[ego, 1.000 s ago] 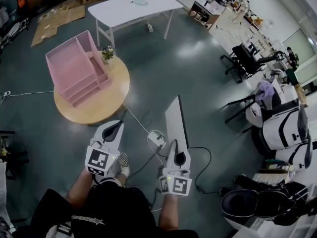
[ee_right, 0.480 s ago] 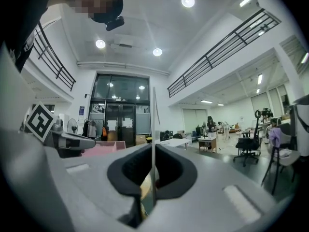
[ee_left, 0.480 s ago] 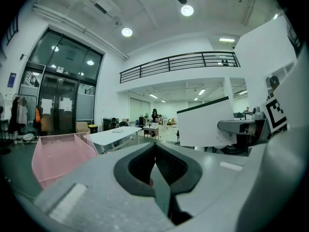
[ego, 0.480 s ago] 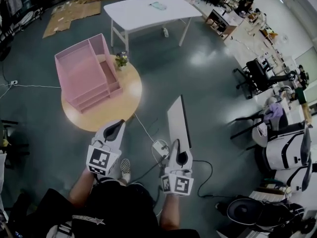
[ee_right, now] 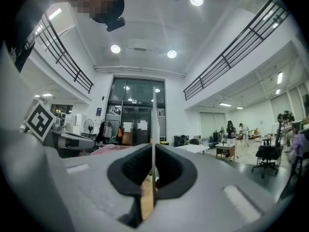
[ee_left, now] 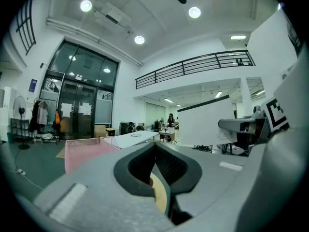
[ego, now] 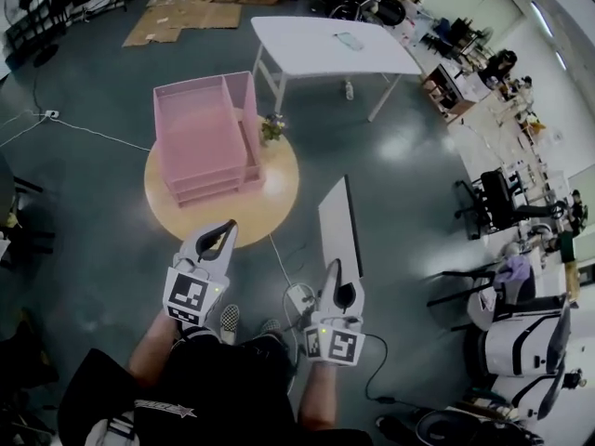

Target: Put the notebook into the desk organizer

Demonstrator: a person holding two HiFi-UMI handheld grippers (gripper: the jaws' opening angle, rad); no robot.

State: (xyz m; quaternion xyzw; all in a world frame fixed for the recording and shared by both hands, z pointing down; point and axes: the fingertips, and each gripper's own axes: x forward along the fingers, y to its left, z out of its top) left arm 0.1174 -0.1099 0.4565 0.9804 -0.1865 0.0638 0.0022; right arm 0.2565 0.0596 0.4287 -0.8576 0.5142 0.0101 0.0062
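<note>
Carrying step. The right gripper had its fingers clamped on the notebook, held upright on edge, well short of the organizer on the table. The left gripper had its fingers closed on nothing. The next move would likely call for approaching and lining the notebook up with a compartment.

View swings toward the round counter: the pink desk organizer, off to the upper left a second ago, now lies almost straight ahead of the left tool, its trays opening toward the person. The notebook now shows nearer the counter's right edge. A second shoe has appeared.
</note>
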